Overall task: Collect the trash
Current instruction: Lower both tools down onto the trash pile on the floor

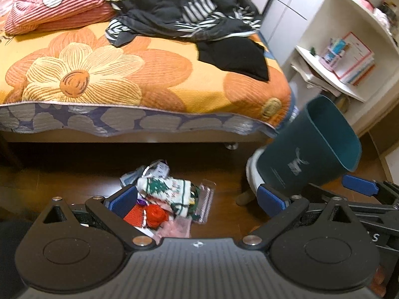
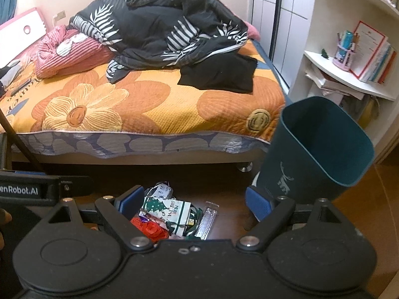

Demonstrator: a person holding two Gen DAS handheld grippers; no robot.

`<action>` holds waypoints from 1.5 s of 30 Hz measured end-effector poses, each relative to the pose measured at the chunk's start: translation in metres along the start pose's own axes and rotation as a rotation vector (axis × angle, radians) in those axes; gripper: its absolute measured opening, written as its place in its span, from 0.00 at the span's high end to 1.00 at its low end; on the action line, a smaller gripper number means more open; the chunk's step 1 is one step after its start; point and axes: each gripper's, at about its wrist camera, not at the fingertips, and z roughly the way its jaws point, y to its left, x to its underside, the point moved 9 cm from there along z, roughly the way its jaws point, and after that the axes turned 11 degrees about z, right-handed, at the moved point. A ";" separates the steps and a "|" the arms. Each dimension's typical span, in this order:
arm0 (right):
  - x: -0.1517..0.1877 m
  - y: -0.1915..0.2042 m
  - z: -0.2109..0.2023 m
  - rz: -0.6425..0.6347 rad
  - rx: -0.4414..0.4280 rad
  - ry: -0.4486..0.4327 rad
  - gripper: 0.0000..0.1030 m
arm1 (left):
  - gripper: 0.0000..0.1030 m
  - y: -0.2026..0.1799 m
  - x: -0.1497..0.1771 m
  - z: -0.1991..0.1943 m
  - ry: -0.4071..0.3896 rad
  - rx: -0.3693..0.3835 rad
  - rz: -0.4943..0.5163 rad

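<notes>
**Trash pile and bin on the floor beside the bed, seen from both grippers**

Left-wrist view: the left gripper (image 1: 197,200) has its blue-padded fingers (image 1: 124,199) spread wide apart, holding nothing. Between them, on the dark wooden floor (image 1: 74,177), lies the trash pile (image 1: 169,199): a white wrapper with green tree print (image 1: 167,186), a crumpled red piece (image 1: 155,215), a clear plastic blister pack (image 1: 205,203) at the pile's right edge, and pink film nearest the camera. To the right of the pile stands a dark teal bin (image 1: 306,149), open mouth tilted toward the right (contents cannot be seen). The right gripper's blue pad shows at the far right of this view.

Right-wrist view: the right gripper (image 2: 194,203) is likewise spread open and empty, with the same pile (image 2: 172,214) framed between its fingers and the teal bin (image 2: 316,149) just behind its right finger (image 2: 258,203).

Beyond the pile, a bed (image 2: 139,109) with an orange flower-print cover carries a black leaf-print quilt (image 2: 159,32), a pink ribbed blanket (image 2: 72,52) and a folded black garment (image 2: 219,73). A white shelf unit (image 2: 346,77) with books stands at the far right.
</notes>
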 end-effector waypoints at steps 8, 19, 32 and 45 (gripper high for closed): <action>-0.016 0.009 0.072 0.008 -0.133 0.081 0.15 | 0.00 0.055 -0.020 0.071 0.034 -0.094 -0.069; 0.003 0.014 0.197 -0.175 -0.197 0.236 0.15 | 0.00 0.123 -0.009 0.182 0.183 -0.140 -0.152; 0.142 0.013 0.325 -0.162 -0.100 0.667 0.16 | 0.01 0.129 0.051 0.338 0.457 -0.087 -0.213; 0.226 0.003 0.381 -0.046 -0.098 0.917 0.16 | 0.01 0.141 0.106 0.426 0.633 -0.017 -0.356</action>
